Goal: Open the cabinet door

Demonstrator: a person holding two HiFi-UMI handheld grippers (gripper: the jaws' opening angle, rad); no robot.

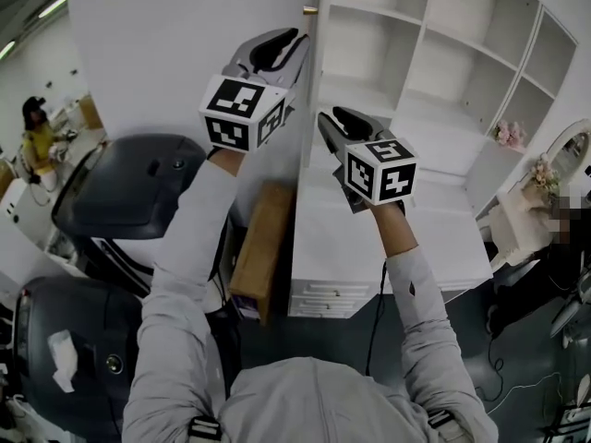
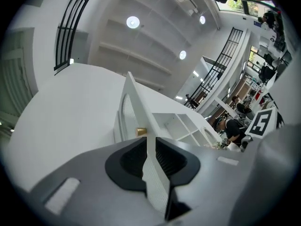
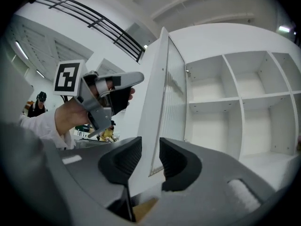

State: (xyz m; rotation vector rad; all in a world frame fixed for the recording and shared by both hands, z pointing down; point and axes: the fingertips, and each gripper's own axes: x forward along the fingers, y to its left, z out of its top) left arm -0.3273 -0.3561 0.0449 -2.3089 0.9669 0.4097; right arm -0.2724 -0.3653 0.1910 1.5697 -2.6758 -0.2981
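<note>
Mid-opening: my left gripper [image 2: 150,149], fingers clamped on the cabinet door [image 2: 133,102] just below its brass knob [image 2: 141,132]; my right gripper [image 3: 150,149], fingers apart, straddling the door's edge farther below the knob. Next, I judge: swing it steadily wider.

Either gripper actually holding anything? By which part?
Left gripper clamps the cabinet door by its free edge near the gold knob; right gripper only straddles that edge, open.

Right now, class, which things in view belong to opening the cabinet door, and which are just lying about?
Job: door, knob, cabinet, left gripper, right gripper.
Lying about: cardboard box, flowers, mirror.
</note>
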